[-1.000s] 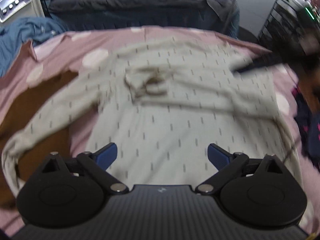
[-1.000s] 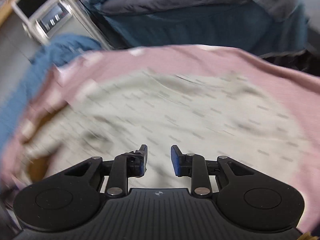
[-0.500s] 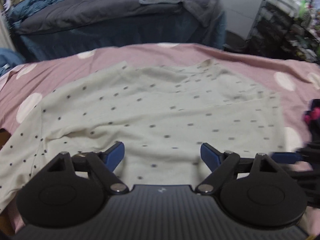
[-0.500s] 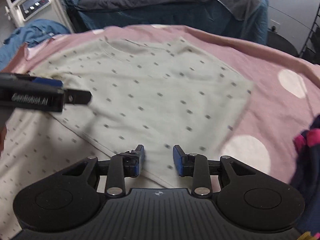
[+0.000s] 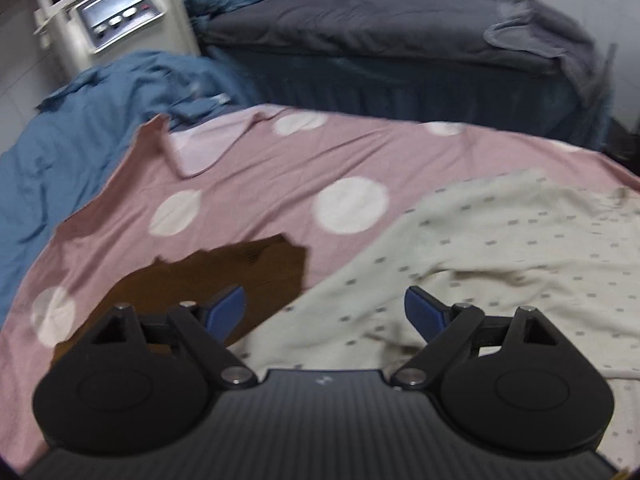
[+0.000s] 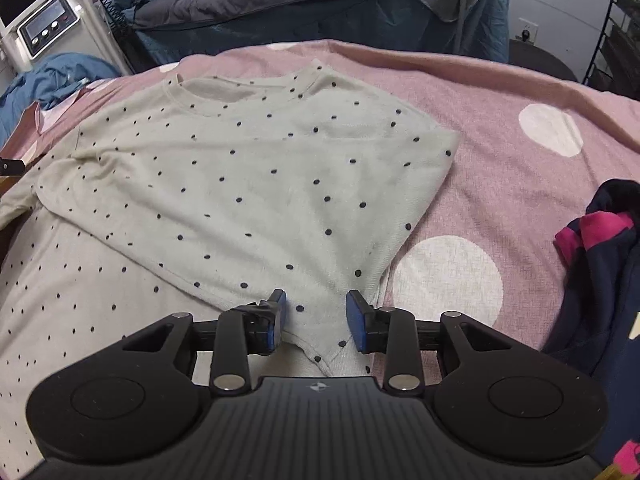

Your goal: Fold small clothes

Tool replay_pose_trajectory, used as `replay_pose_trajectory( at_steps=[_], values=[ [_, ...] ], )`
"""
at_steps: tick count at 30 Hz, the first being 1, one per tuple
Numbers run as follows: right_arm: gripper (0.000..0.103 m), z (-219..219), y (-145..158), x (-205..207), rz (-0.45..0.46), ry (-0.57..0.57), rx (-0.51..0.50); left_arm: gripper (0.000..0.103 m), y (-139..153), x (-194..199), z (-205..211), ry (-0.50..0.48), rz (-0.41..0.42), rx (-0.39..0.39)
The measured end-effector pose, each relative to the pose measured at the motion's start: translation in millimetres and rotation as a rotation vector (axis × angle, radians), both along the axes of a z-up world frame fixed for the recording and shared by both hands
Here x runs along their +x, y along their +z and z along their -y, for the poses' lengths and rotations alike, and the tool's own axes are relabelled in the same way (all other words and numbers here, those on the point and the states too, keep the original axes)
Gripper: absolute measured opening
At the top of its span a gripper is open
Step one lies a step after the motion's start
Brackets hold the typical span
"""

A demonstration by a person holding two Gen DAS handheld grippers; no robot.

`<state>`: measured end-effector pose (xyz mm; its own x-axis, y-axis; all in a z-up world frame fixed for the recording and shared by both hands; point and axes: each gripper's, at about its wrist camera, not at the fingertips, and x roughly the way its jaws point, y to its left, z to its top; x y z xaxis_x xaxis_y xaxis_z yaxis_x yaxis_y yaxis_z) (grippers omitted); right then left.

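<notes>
Cream dotted long-sleeved top (image 6: 256, 184), spread on a pink sheet with white circles (image 6: 500, 92), right side already folded across the body, so a diagonal edge runs down toward the near hem. Soft, light knit by the look of it; probably limp, easy to wrinkle, likely to drag on the sheet and not slide. Best taken at an edge or corner: cuff, hem or shoulder seam, not in the flat middle.

Right gripper (image 6: 316, 318) about half open, jaws just widened, low above the folded corner, cloth between the pads but not pinched. Left gripper (image 5: 324, 312) wide open, jaws a little wider again just now, nothing held, above the top's left edge (image 5: 360, 280) near a brown patch (image 5: 224, 276) of bare surface.

To the right, a navy and magenta garment (image 6: 600, 264), well apart. Behind, a blue blanket (image 5: 100, 120), a dark bed (image 6: 280, 0), a white machine with buttons (image 5: 116, 20). Nothing in the way of the next fold.
</notes>
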<state>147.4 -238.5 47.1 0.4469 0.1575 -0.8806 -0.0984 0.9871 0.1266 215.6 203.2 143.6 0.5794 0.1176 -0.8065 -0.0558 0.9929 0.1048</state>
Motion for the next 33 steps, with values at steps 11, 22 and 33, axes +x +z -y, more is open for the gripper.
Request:
replay_pose_trajectory(
  at_steps=[11,22,33],
  values=[
    [0.090,-52.5,16.9,34.8,0.104,0.123,0.072,0.069,-27.2,35.2,60.0,-0.173,-0.065,-0.173],
    [0.090,-51.2,-1.3,31.1,0.013,0.072,0.072,0.019,-42.9,70.1,36.2,-0.398,-0.227,-0.005],
    [0.090,-47.5,-3.2,29.1,-0.015,0.058,0.079,0.001,-49.5,72.6,54.5,-0.543,-0.281,0.066]
  ],
)
